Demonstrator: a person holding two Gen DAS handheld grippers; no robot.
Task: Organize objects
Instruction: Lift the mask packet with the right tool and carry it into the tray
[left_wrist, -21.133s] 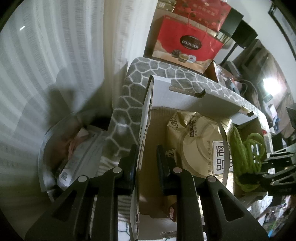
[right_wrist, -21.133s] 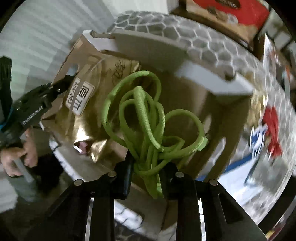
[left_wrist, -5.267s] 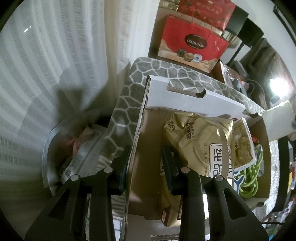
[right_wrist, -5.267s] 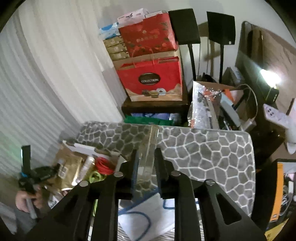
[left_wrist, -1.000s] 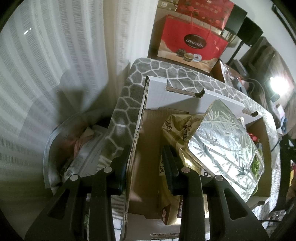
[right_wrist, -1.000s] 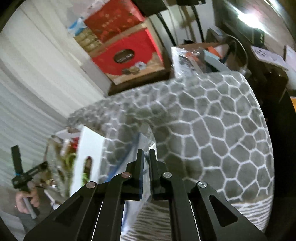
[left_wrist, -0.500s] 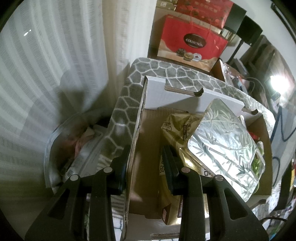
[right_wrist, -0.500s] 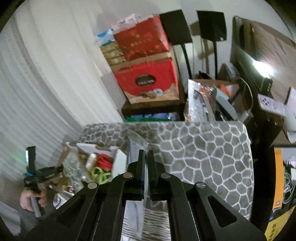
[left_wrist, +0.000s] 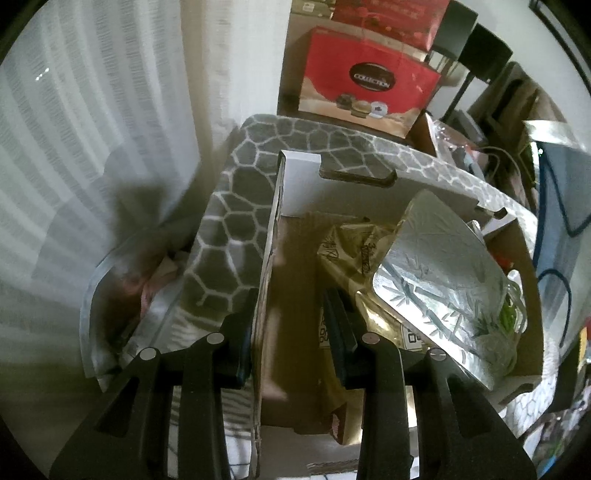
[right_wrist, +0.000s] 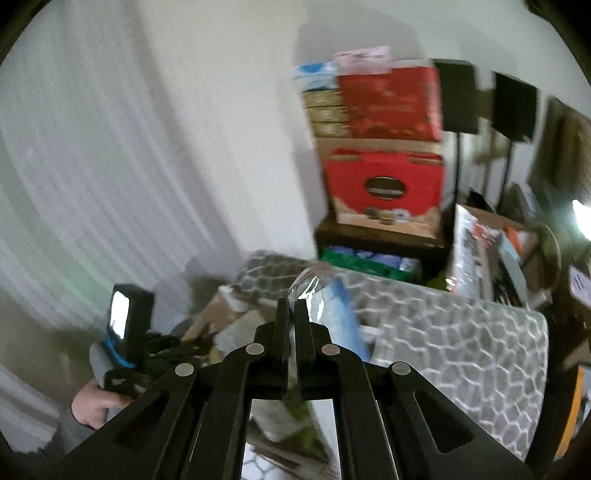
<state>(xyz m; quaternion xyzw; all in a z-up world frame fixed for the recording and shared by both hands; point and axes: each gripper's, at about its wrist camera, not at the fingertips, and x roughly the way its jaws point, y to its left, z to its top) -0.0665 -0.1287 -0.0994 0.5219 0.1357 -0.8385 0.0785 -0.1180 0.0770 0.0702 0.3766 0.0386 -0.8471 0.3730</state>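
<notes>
An open cardboard box (left_wrist: 351, 195) stands on a grey honeycomb-patterned cover (left_wrist: 229, 221). Inside lie a gold snack bag (left_wrist: 351, 243), a silver foil packet (left_wrist: 436, 277) on top of it, and a green rope (left_wrist: 509, 314) at the right. My left gripper (left_wrist: 290, 299) straddles the box's left wall: its left pad rests against the wall and a gap shows at the right pad. My right gripper (right_wrist: 291, 302) is shut on the thin edge of a clear plastic packet (right_wrist: 334, 314) with blue and white contents. That packet (left_wrist: 557, 206) hangs in the air right of the box.
A red gift bag (left_wrist: 369, 85) and stacked boxes (right_wrist: 325, 110) stand behind the cover. A clear bin with papers (left_wrist: 122, 295) sits left of it, by a white curtain (left_wrist: 92, 110). Clutter and black stands (right_wrist: 513, 99) fill the right side. A person's hand (right_wrist: 92, 406) holds the left gripper's handle.
My right gripper has lifted the clear packet off the cover, rolled upright and swung toward the box; the packet now shows at the left view's right edge. The left gripper has not moved.
</notes>
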